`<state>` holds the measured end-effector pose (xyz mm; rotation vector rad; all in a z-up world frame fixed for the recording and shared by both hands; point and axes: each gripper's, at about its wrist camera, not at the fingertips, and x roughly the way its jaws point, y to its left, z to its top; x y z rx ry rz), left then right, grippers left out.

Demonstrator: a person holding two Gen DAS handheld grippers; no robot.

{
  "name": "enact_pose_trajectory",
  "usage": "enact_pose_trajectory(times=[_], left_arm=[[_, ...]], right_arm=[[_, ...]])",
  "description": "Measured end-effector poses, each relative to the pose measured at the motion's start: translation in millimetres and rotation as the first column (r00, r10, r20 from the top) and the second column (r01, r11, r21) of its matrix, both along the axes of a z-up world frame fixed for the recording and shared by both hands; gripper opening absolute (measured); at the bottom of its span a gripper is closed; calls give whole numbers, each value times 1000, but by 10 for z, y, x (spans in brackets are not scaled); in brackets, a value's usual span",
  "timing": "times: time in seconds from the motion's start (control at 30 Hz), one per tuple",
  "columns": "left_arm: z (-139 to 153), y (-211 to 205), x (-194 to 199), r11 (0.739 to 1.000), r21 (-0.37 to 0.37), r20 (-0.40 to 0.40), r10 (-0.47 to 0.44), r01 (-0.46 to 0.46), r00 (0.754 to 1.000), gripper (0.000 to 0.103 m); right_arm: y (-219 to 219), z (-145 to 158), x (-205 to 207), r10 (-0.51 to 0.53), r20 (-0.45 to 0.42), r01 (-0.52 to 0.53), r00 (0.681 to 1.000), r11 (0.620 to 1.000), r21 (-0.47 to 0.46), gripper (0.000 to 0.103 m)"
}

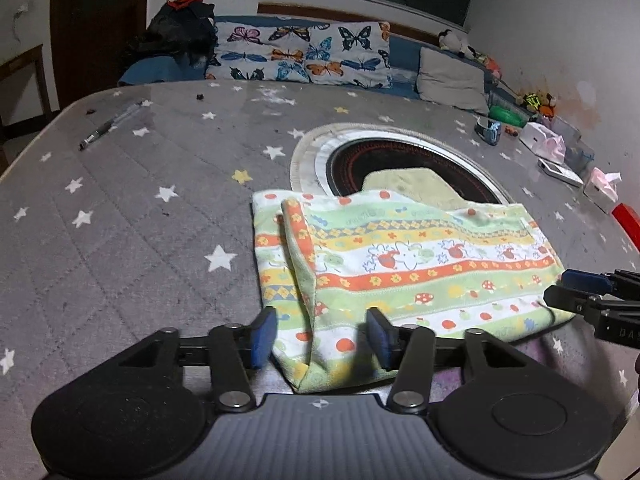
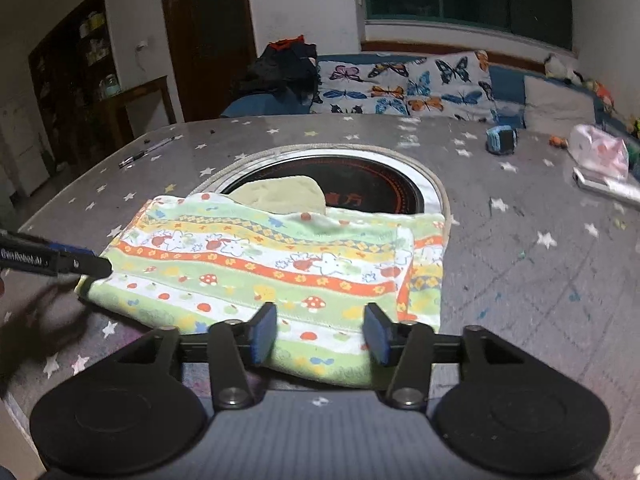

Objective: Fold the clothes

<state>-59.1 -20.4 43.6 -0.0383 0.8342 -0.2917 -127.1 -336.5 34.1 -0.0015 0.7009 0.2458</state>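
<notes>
1. Left wrist view is showing the left gripper (image 1: 322,338) with its jaws spread wide and released, the blue pads (image 1: 264,336) standing apart on either side of the near left corner of the patterned cloth (image 1: 400,264).
2. That cloth is lying folded on the desk (image 1: 120,240), which is wearing a grey star-print cover; a doubled edge of the fabric is running from the far left corner down toward the gap between the jaws.
3. Whether the left pads are touching the fabric is not clear.
4. Right wrist view is showing the right gripper (image 2: 320,334) with its jaws likewise released and gripping nothing, the cloth's near edge (image 2: 312,344) lying between and just under the two pads.
5. At the left edge of that view the left gripper's tip (image 2: 86,265) is sitting at the cloth's left corner.
6. Behind the cloth, a round black cooktop (image 2: 360,188) is sitting in the desk, with a pale yellow rag (image 2: 280,196) on it, partly covered by the cloth's far edge.
7. A pen (image 1: 112,124) is lying near the far left corner of the desk.
</notes>
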Motion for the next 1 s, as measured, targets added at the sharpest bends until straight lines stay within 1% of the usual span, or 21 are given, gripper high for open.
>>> enact_pose_trajectory(times=[0.07, 0.13, 0.2, 0.27, 0.3, 0.4, 0.43, 0.6, 0.67, 0.8, 0.93, 1.0], left_arm=[[18, 6, -1, 1000, 12, 0, 13, -13, 1000, 64], [25, 13, 10, 999, 21, -7, 30, -30, 1000, 75], [33, 23, 18, 999, 27, -11, 46, -46, 999, 79], [44, 33, 25, 998, 33, -11, 63, -62, 998, 86], [51, 38, 28, 997, 37, -8, 71, -70, 997, 91], [83, 54, 42, 996, 40, 4, 83, -83, 997, 93], [91, 58, 49, 995, 38, 3, 88, -88, 996, 97], [119, 53, 62, 994, 38, 11, 100, -100, 995, 103], [121, 51, 70, 995, 32, 5, 95, -95, 995, 103], [117, 68, 101, 995, 23, -3, 100, -100, 995, 103], [116, 126, 132, 994, 1, -13, 106, -106, 994, 103], [124, 165, 147, 994, -14, -15, 107, -107, 994, 103]], right_arm=[[50, 31, -10, 18, 14, -18, 1000, 999, -27, 54], [105, 59, -24, 38, 24, -36, 999, 998, -46, 55], [162, 87, -39, 58, 32, -56, 998, 997, -62, 62], [227, 118, -61, 85, 41, -81, 996, 994, -79, 62], [261, 134, -72, 99, 46, -95, 994, 992, -88, 63], [393, 167, -104, 154, 54, -147, 987, 983, -113, 63], [459, 175, -114, 182, 56, -174, 982, 977, -126, 64], [813, 149, -148, 310, 53, -295, 949, 936, -192, 67], [983, 126, -171, 362, 54, -342, 931, 913, -223, 67], [1232, 92, -194, 437, 52, -412, 898, 877, -248, 68], [1443, 46, -212, 493, 51, -460, 868, 840, -288, 68], [1541, 26, -208, 517, 53, -479, 855, 823, -305, 66]])
